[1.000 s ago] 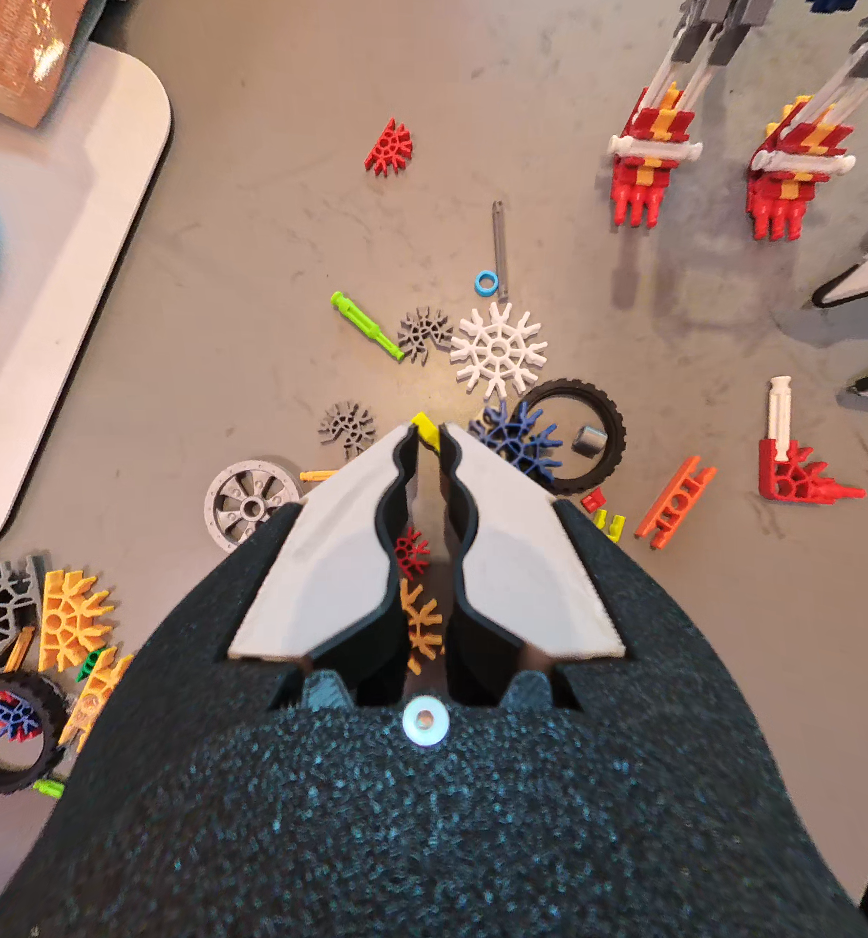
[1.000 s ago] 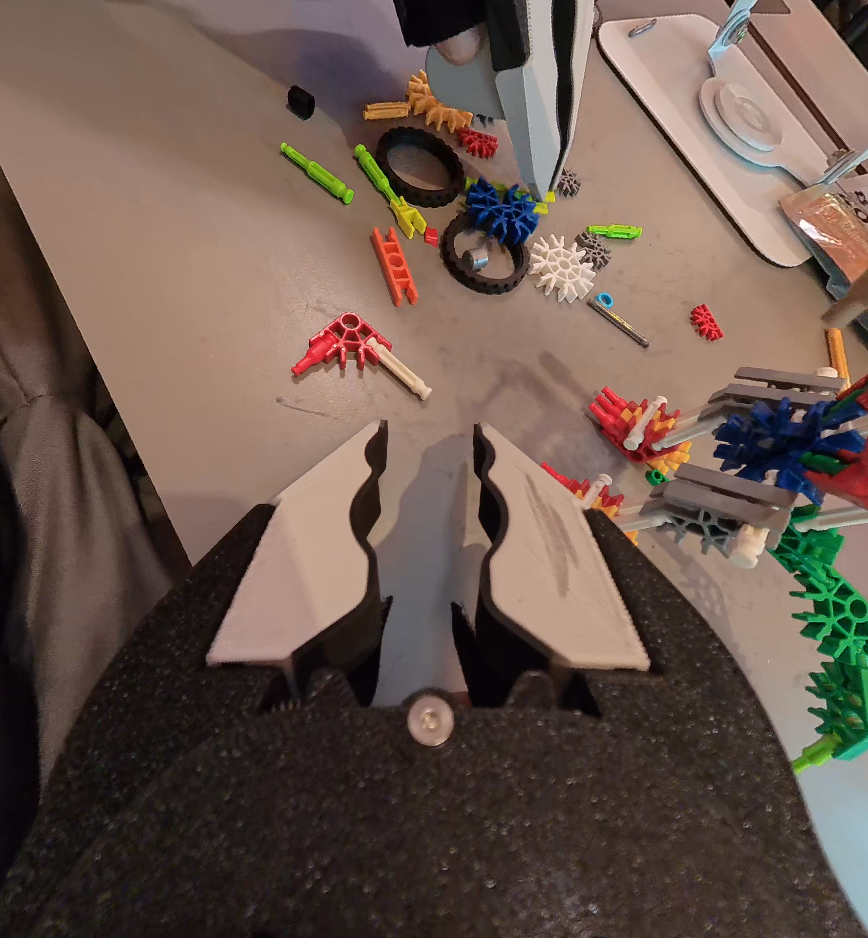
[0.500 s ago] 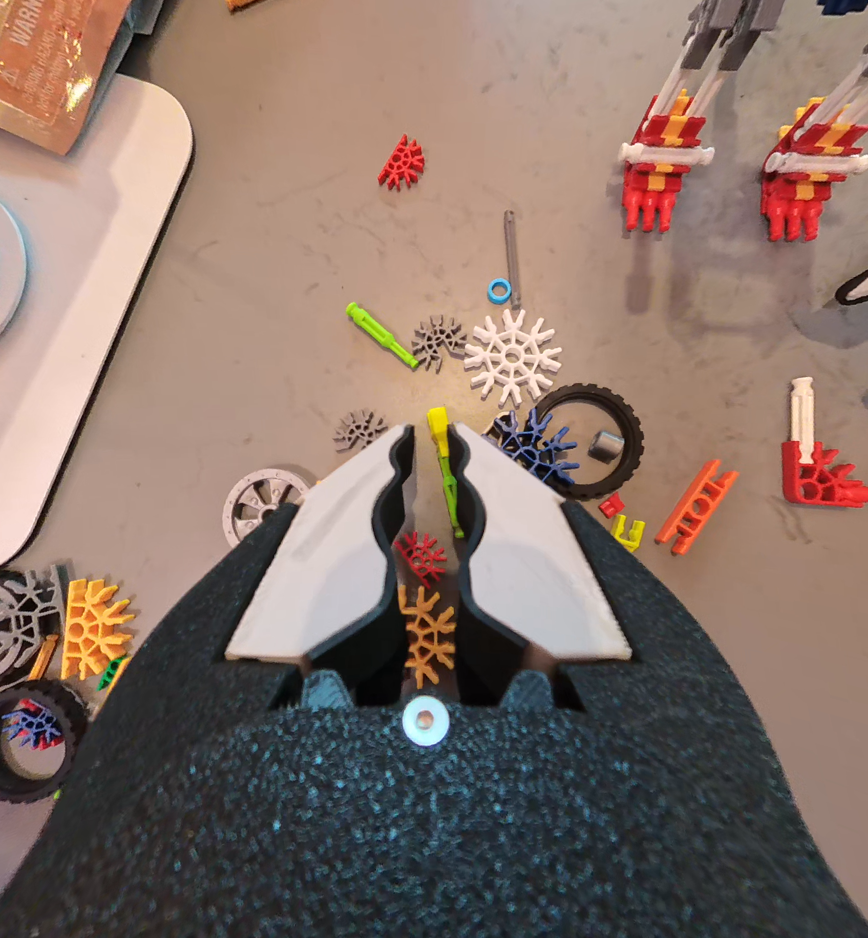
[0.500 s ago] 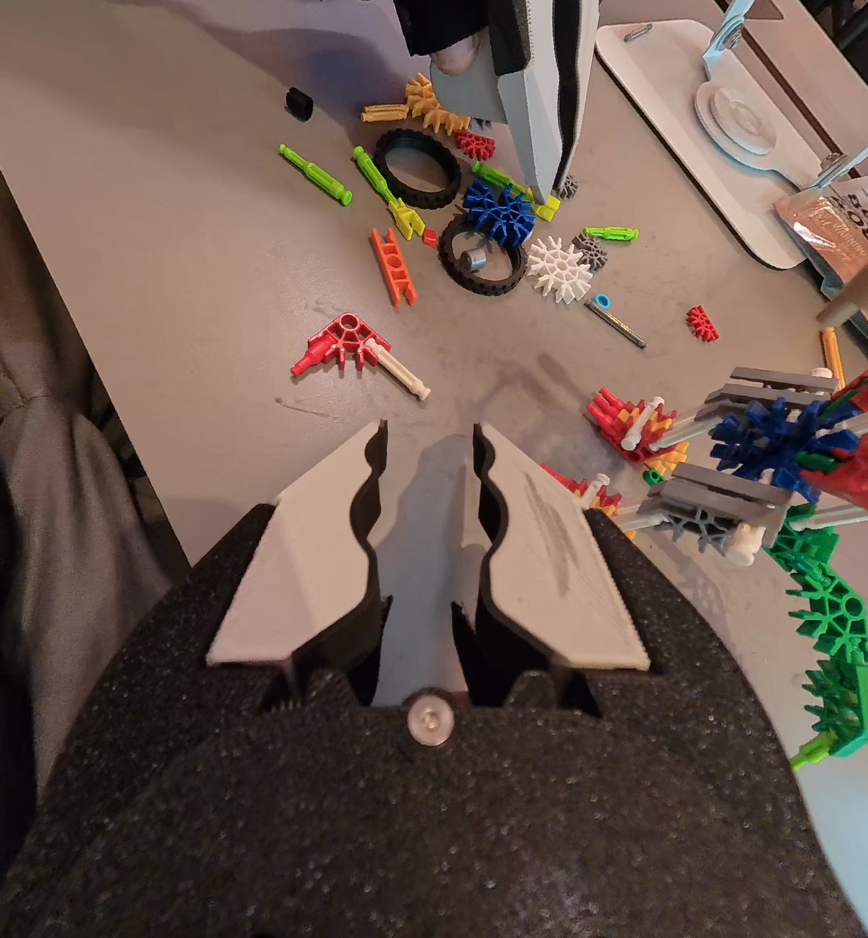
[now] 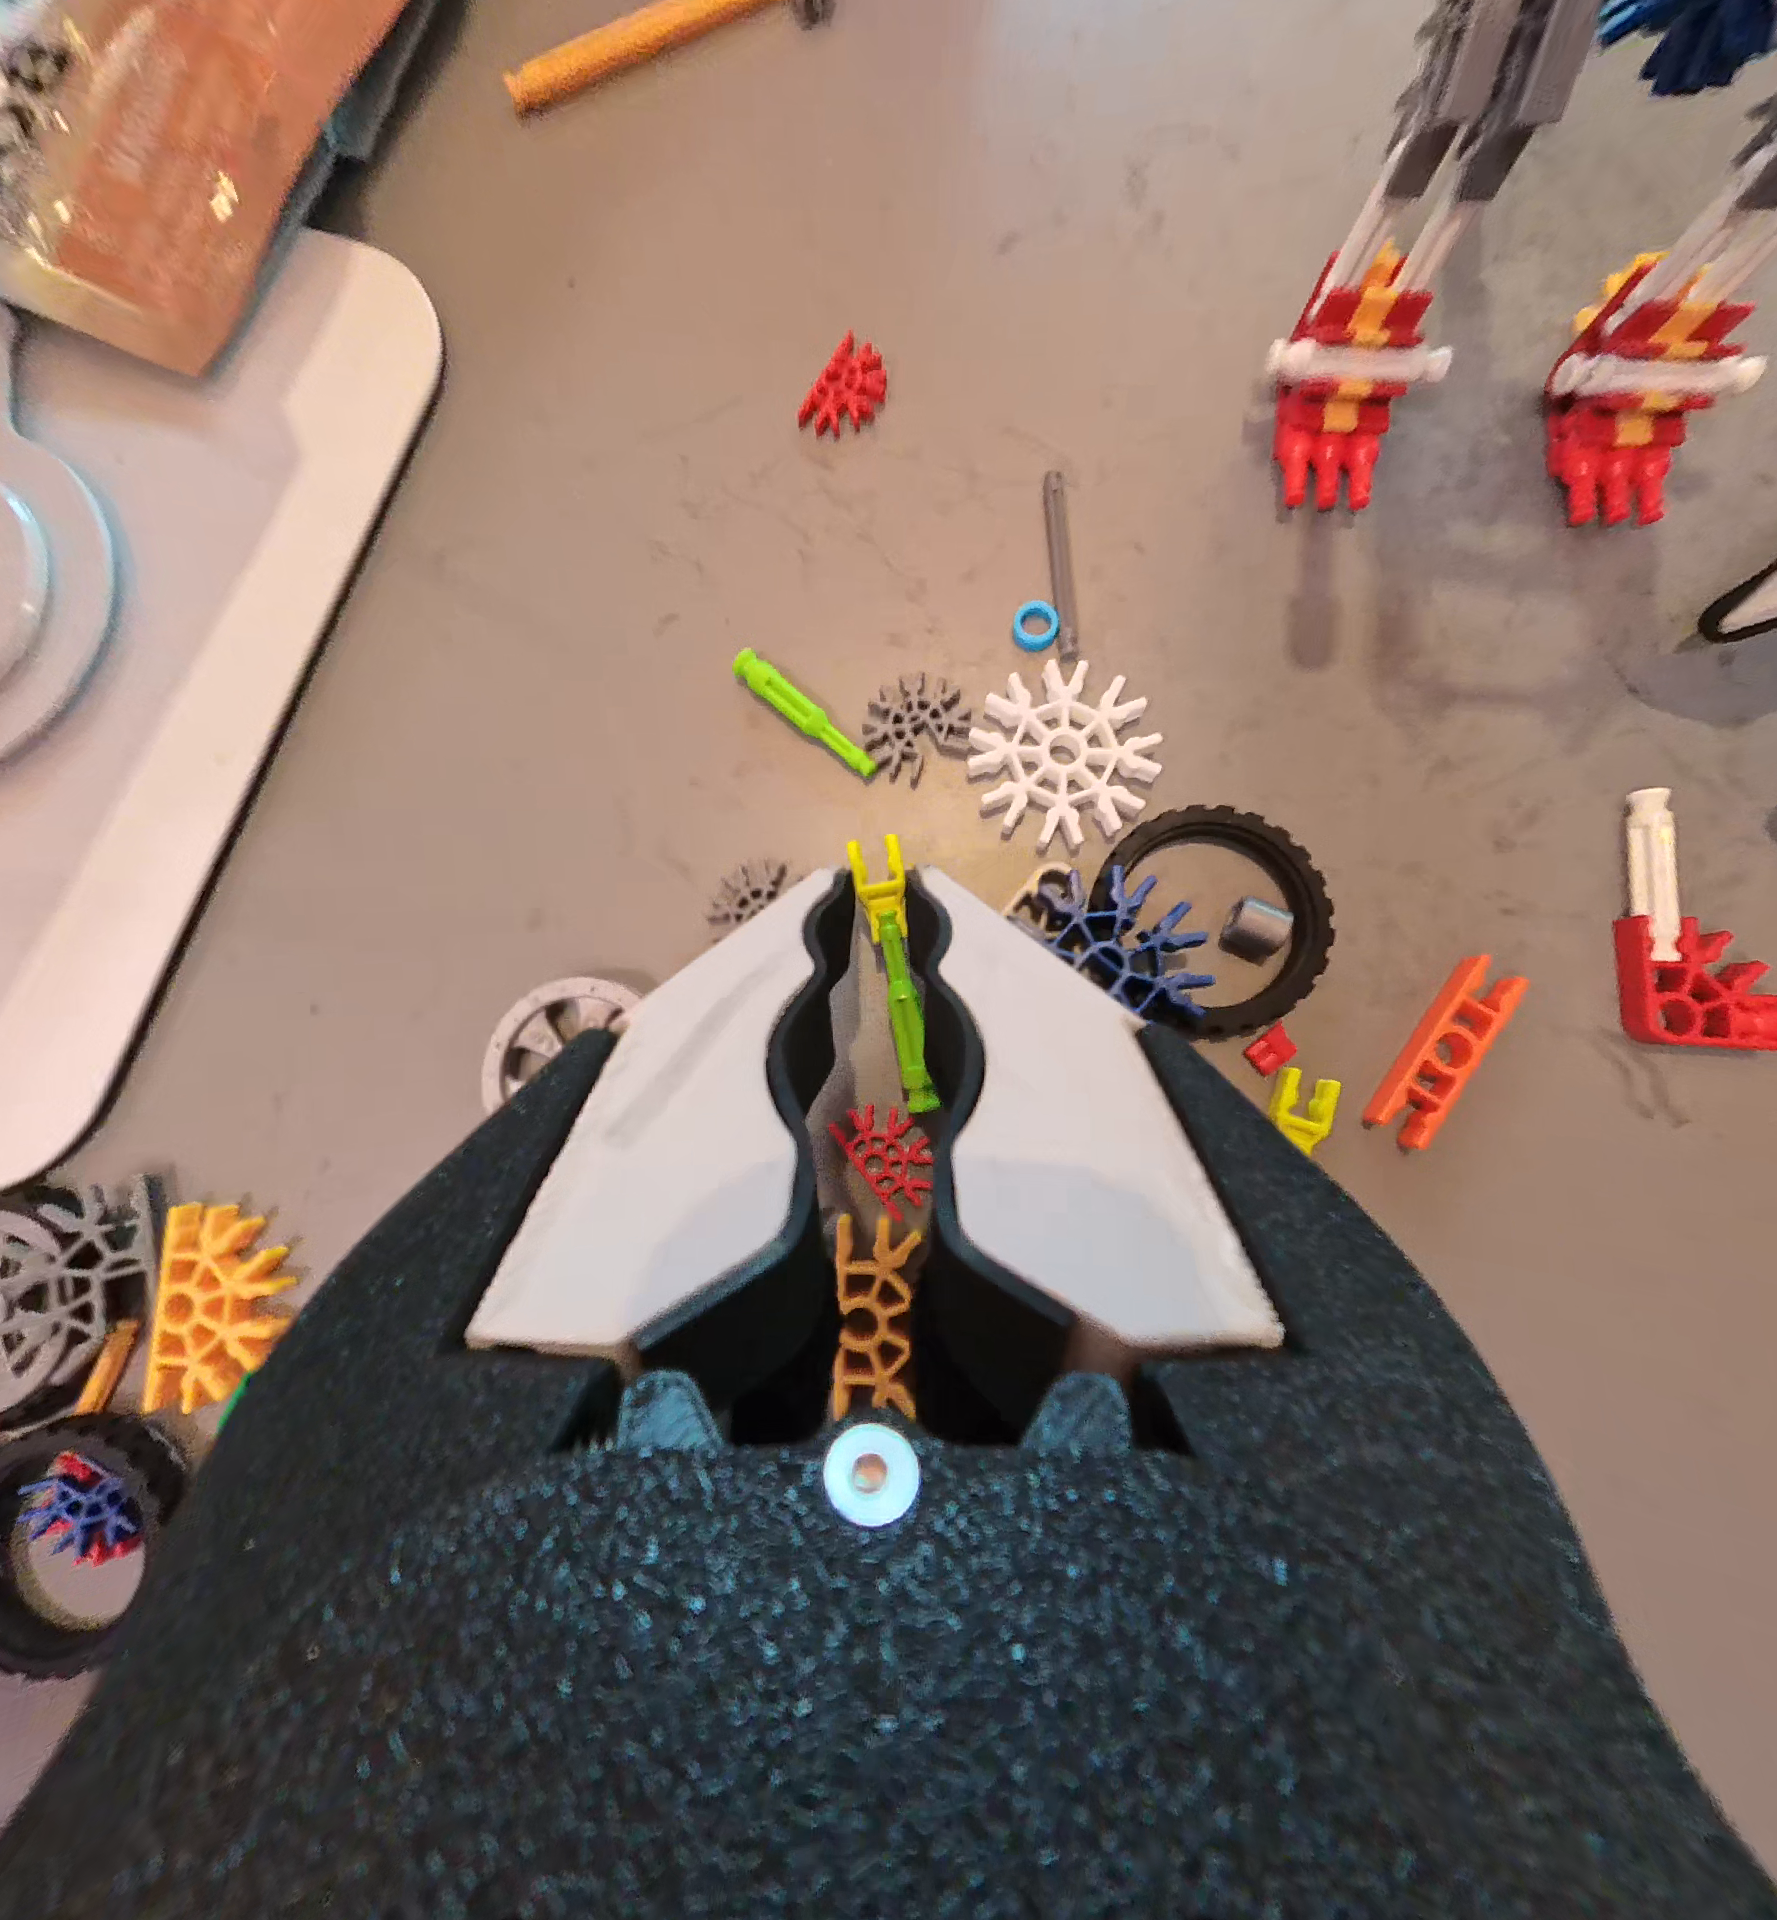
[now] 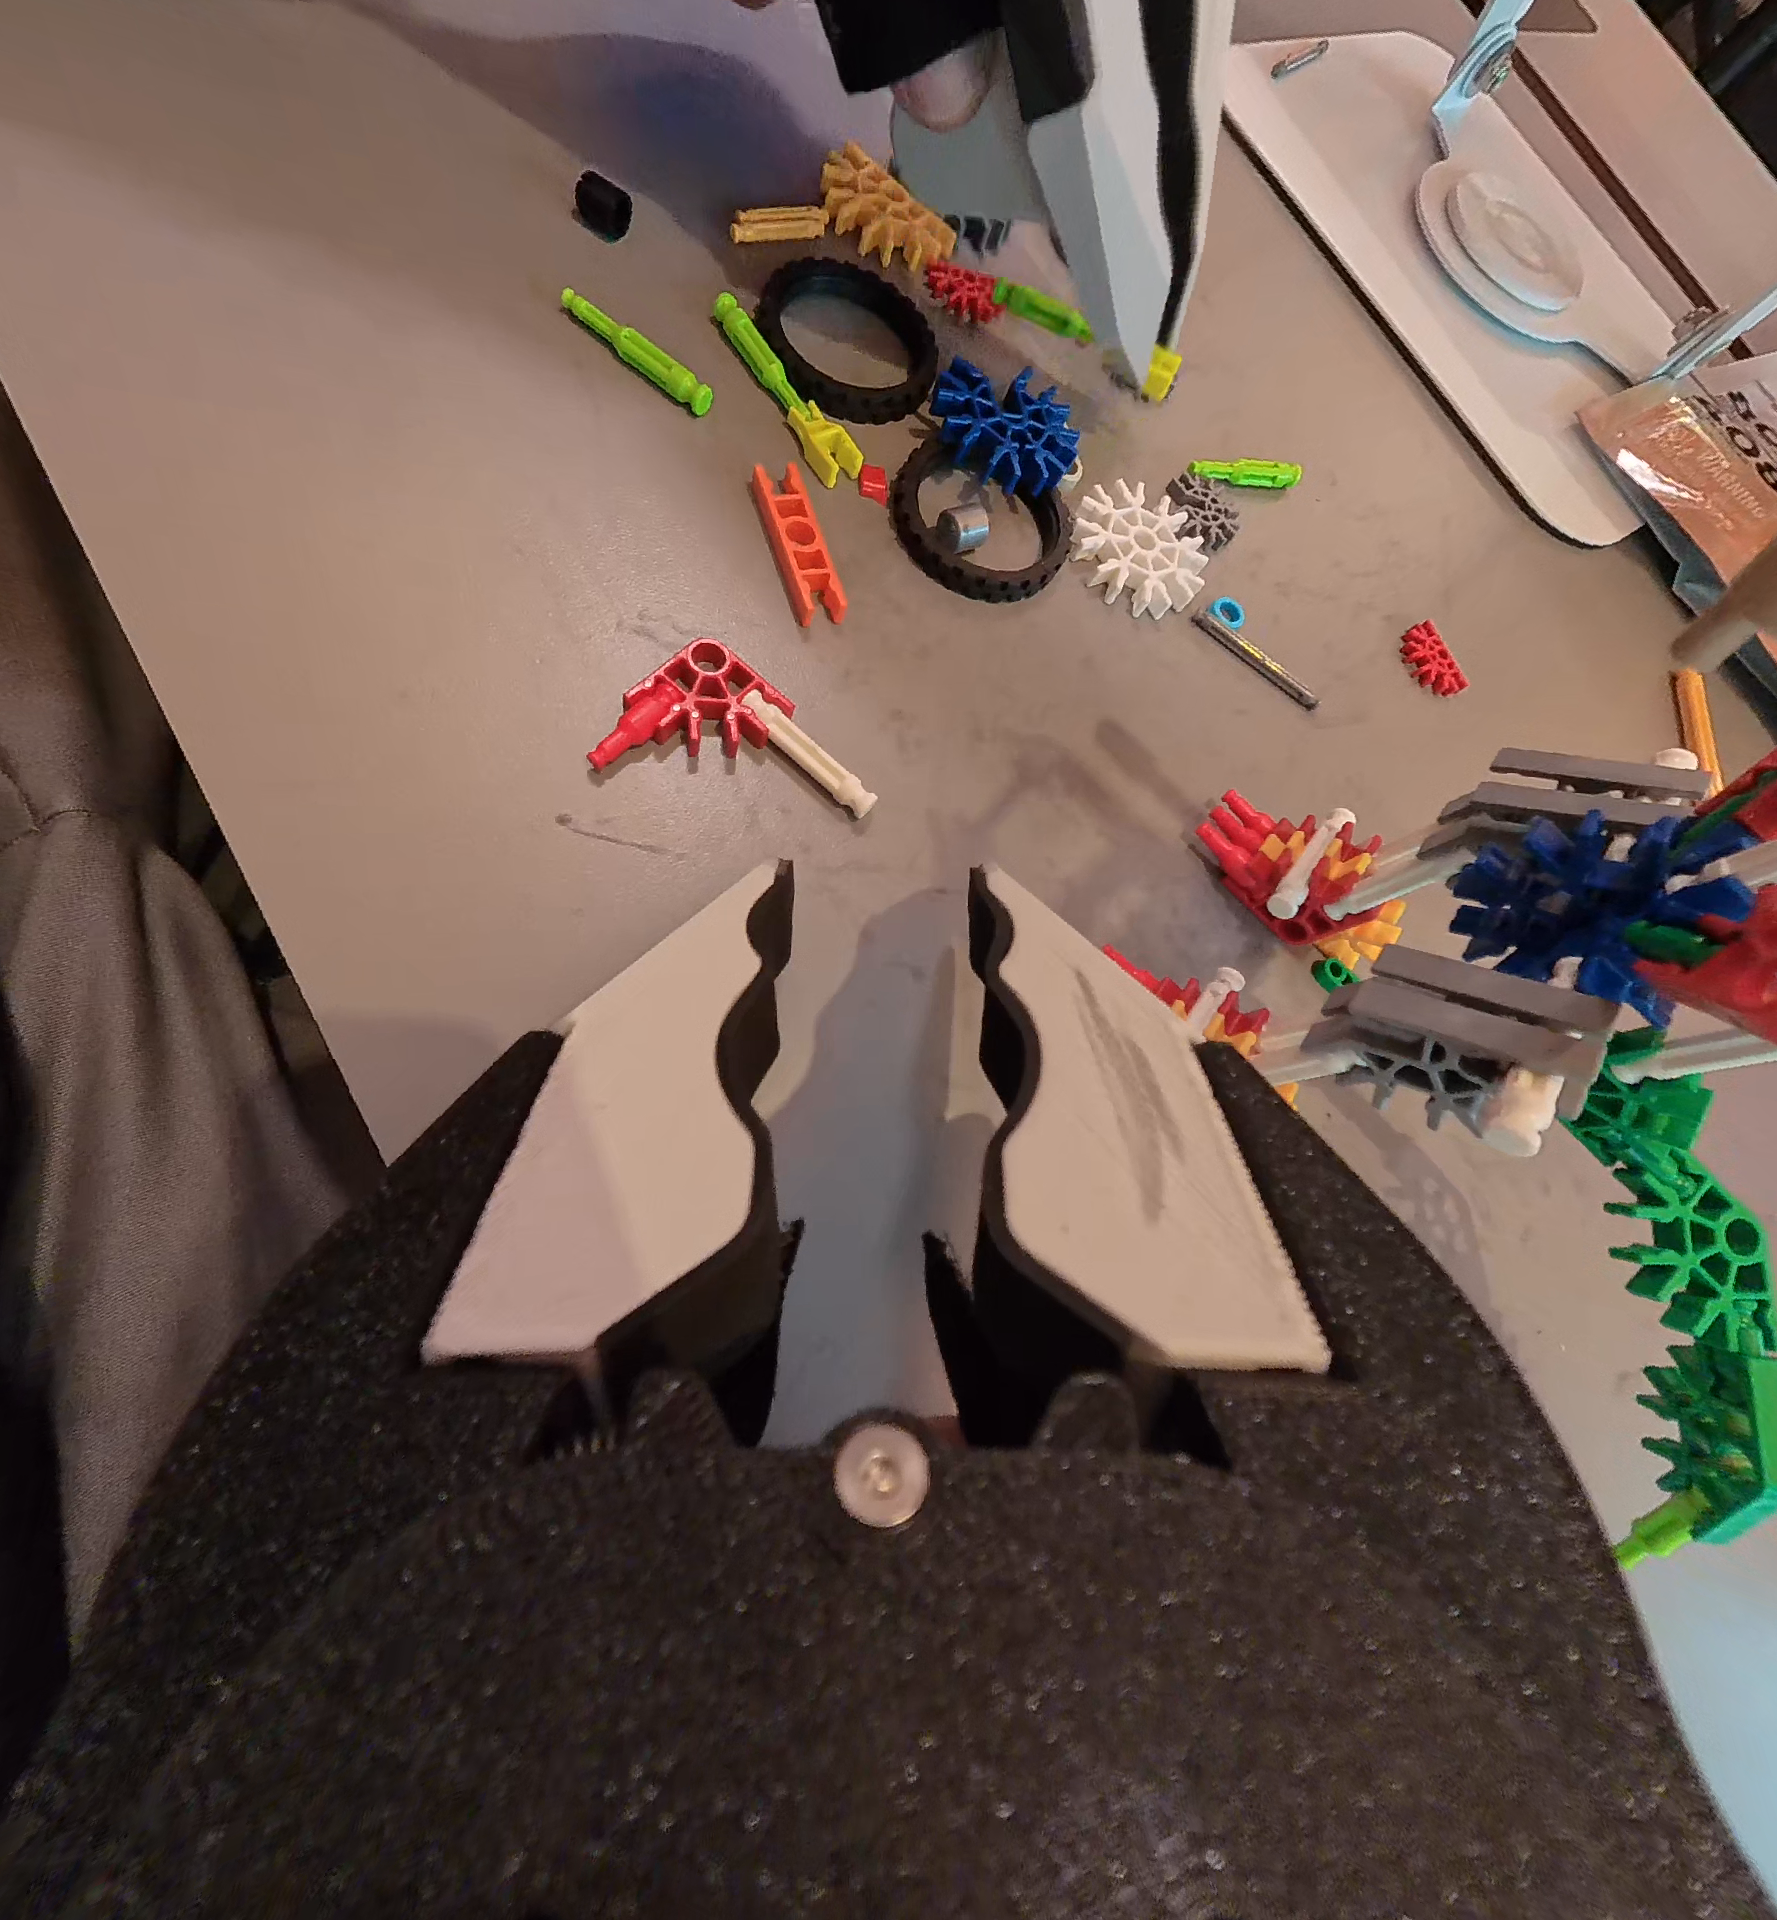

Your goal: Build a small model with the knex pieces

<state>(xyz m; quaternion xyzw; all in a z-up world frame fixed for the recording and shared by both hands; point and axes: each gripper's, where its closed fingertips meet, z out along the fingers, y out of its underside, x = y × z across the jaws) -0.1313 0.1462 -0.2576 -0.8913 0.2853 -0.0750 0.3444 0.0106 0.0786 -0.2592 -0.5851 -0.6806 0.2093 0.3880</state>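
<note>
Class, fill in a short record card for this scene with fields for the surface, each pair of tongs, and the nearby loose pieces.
Surface: grey tabletop
Left tongs: shut on a lime-green plastic rod with a yellow clip end, lifted clear of the table
Right tongs: open, empty, above bare table
Near left tongs: blue snowflake connector lying on a black rubber tyre; white snowflake connector
Near right tongs: red corner connector with white rod; multicoloured built model
</note>
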